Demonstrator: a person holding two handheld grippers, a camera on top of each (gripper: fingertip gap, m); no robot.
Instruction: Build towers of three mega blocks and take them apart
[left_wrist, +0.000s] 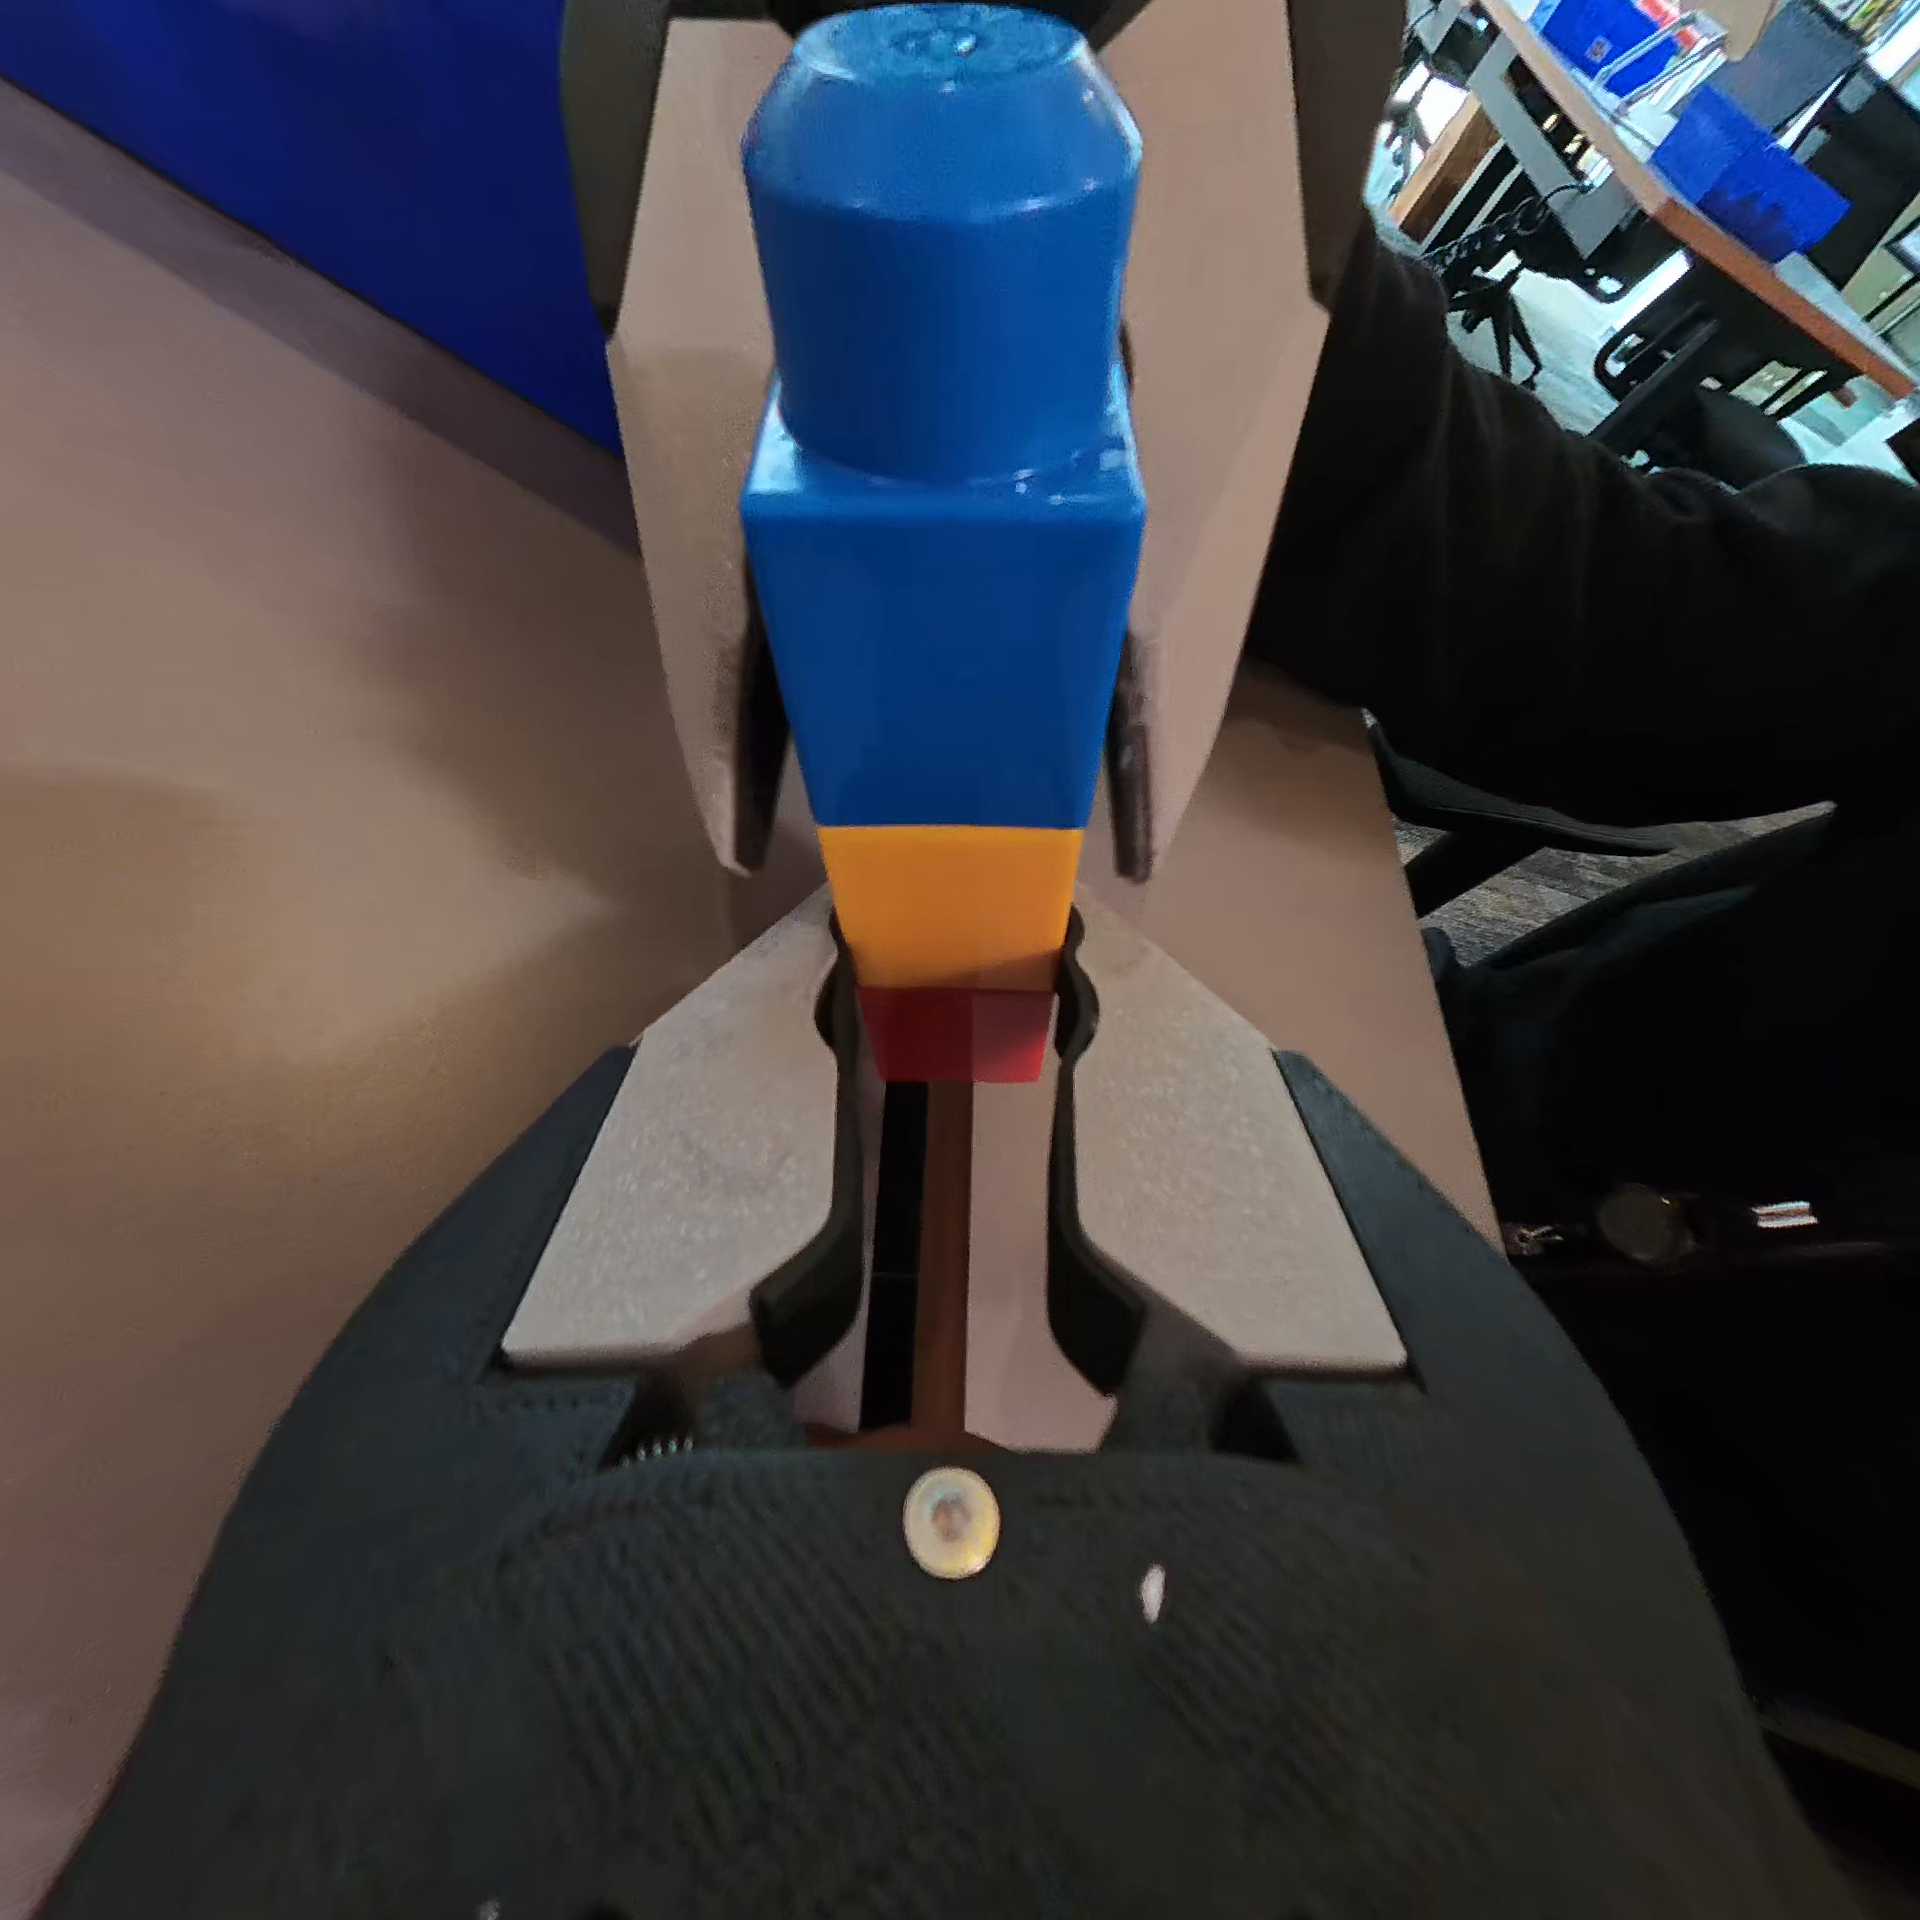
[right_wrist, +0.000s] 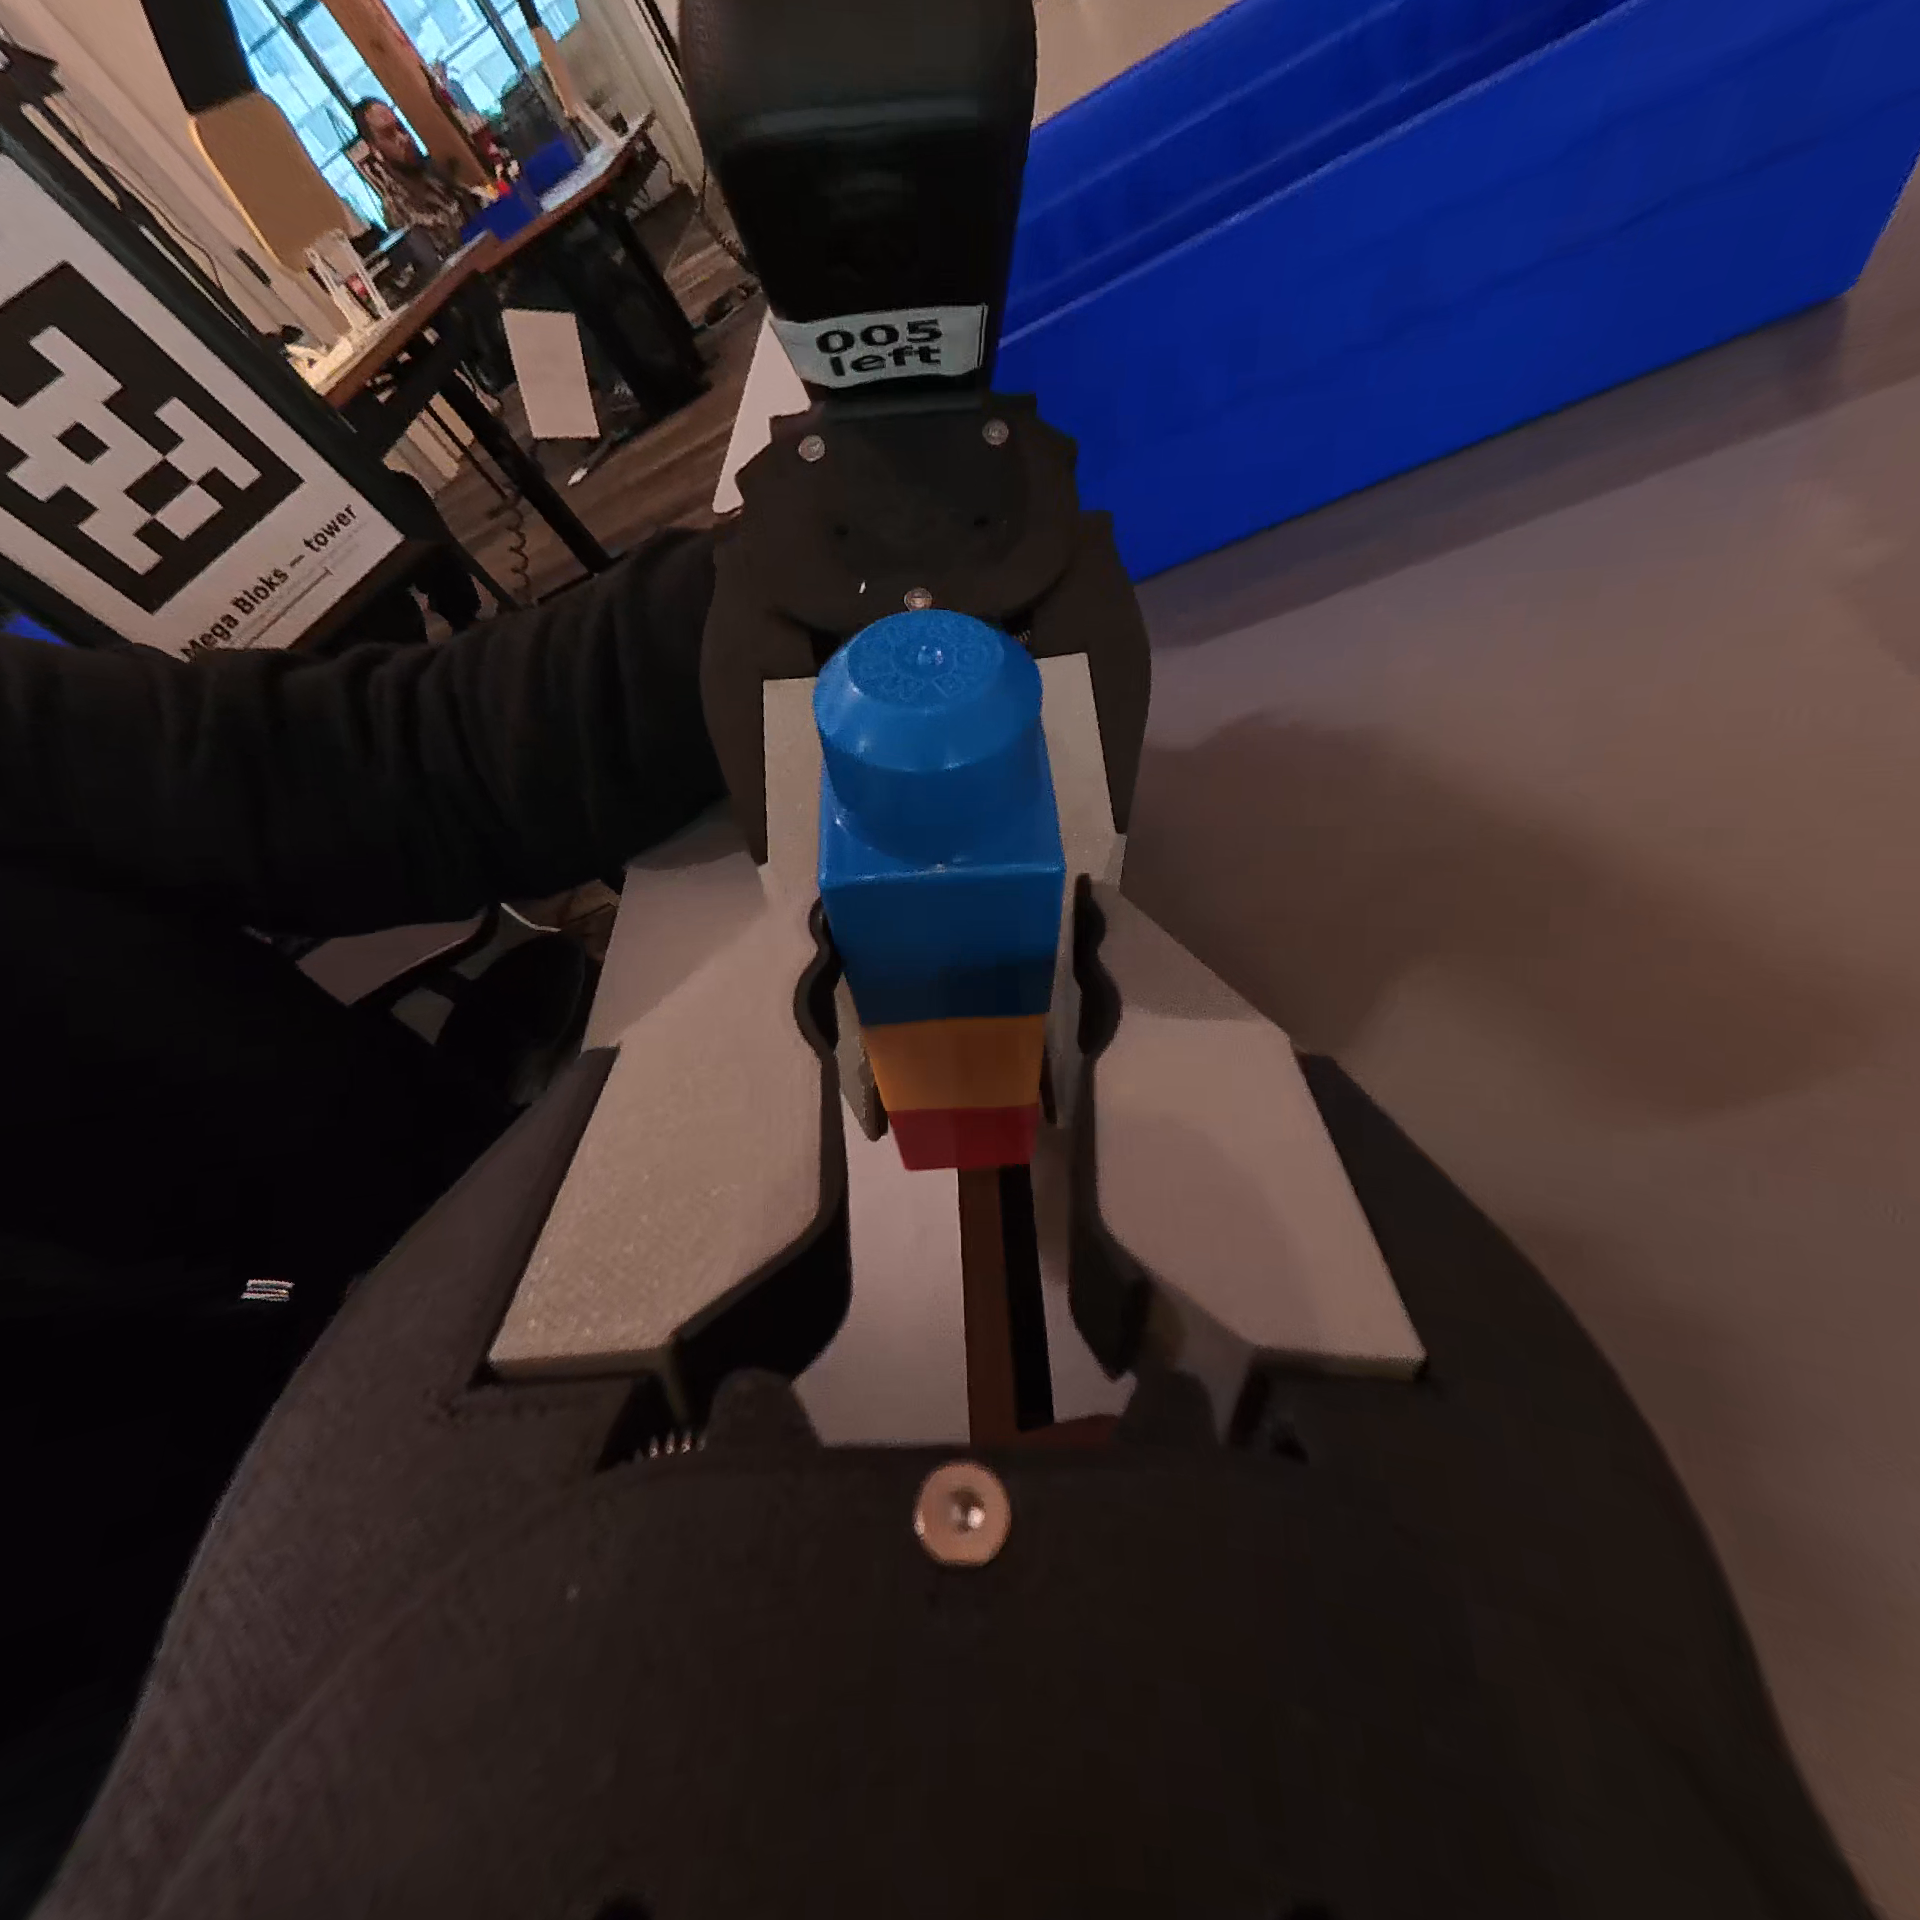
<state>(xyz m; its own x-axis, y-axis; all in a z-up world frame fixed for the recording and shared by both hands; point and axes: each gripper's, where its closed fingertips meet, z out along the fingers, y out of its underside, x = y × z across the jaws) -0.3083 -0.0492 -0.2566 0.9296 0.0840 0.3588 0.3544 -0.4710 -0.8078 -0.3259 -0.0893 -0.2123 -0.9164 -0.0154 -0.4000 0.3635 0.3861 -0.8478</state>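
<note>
Left wrist view: left gripper (left_wrist: 961, 977) clamps the red block (left_wrist: 961, 1034) under yellow (left_wrist: 951, 899); right gripper (right_wrist: 956, 997) grips the blue block (right_wrist: 940, 883) above the table (right_wrist: 1507, 831). Judged disassembly: next pull blue straight off

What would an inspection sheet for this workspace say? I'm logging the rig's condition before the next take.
Surface: grey table.
Job's things: tower, blue block on yellow block on red block.
Clutter: blue bin.
Grippers: left gripper shut low on tower; right gripper shut on blue block.
Cables: nothing seen on table; coiled cable below far desk.
Surroundings: marker board, black sleeve.
</note>
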